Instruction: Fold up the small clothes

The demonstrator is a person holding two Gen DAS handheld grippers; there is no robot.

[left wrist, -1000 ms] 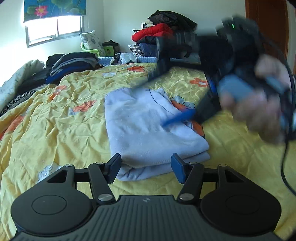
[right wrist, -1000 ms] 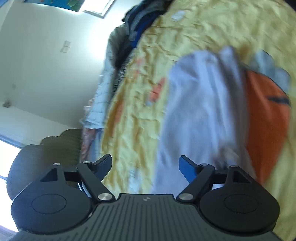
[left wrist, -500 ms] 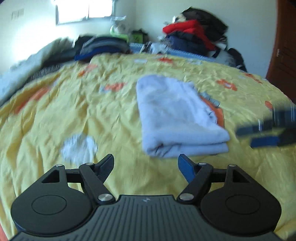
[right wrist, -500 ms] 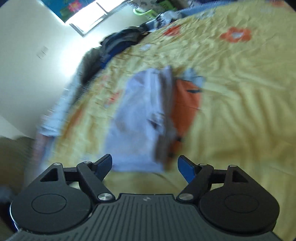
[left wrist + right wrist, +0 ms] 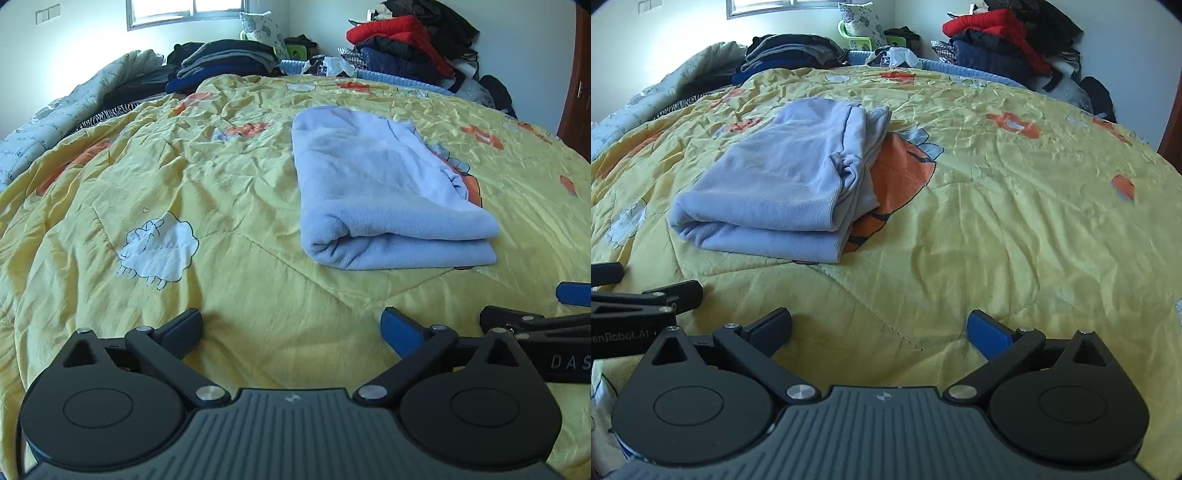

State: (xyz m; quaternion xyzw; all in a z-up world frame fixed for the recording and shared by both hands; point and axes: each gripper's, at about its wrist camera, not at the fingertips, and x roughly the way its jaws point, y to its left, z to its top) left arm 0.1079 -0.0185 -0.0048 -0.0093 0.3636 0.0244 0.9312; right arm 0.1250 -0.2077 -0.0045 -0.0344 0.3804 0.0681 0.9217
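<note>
A light blue garment (image 5: 380,184) lies folded into a thick rectangle on the yellow quilt (image 5: 221,177), right of centre in the left wrist view. It appears left of centre as the same garment (image 5: 775,181) in the right wrist view, over an orange flower print. My left gripper (image 5: 291,326) hovers over bare quilt in front of the garment, jaws opening wide with nothing between them. My right gripper (image 5: 881,326) is likewise opening over bare quilt, holding nothing. Each sees the other at the frame edge: the right gripper (image 5: 543,304) and the left gripper (image 5: 642,282).
Along the far side of the bed sit a dark folded clothes stack (image 5: 225,59), a heap of red and dark jackets (image 5: 402,40) and a patterned pillow (image 5: 262,29). A pale blanket (image 5: 74,107) lies at the left. A brown door (image 5: 580,92) stands at the right.
The right gripper swung away from above the garment and came down beside the left one, levelling out. Both jaws opened wider. The left view shifted, so the garment now lies farther off.
</note>
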